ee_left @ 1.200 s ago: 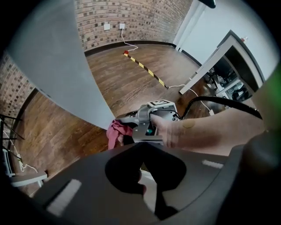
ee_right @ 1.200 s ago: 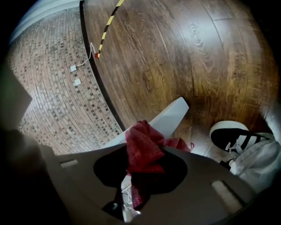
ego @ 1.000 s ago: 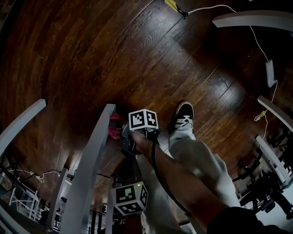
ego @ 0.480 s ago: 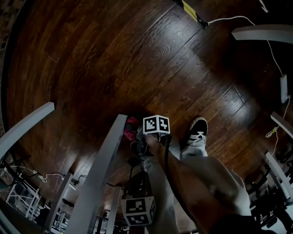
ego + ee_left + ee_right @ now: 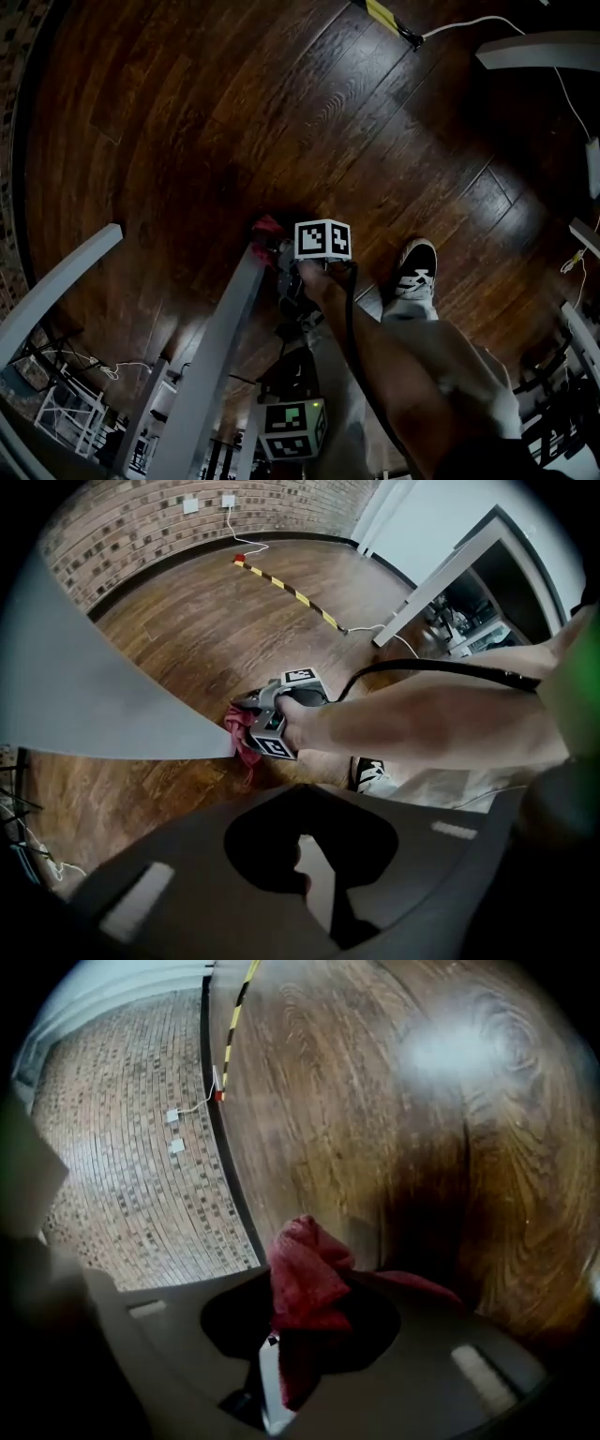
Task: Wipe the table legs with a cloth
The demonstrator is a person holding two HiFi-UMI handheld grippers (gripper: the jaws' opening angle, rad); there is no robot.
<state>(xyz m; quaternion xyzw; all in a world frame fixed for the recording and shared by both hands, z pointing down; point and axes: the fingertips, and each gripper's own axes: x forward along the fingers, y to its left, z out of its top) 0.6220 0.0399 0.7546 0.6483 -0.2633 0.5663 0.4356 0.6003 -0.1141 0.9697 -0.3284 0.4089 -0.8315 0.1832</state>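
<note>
The wiping seems to be partway along: the red cloth (image 5: 267,229) is sitting against the lower end of one grey table leg (image 5: 217,352), just above the wooden floor (image 5: 234,112), and the other legs (image 5: 56,277) are probably waiting their turn. The right claw (image 5: 281,1363) is clenching a bunched fold of the cloth, its jaws nearly together. The left claw (image 5: 309,883) is closed on nothing.

The head view is dim: the dark brown wooden plank floor (image 5: 187,141) gives back only a few pale glare patches, and the corners go black. The wide lens bends the grey table leg (image 5: 211,366). The left gripper view is brighter, but the near leg there is a soft blur. In the right gripper view a strong white glare sits on the floor, and the red fluffy cloth (image 5: 305,1279) looks slightly soft.
</note>
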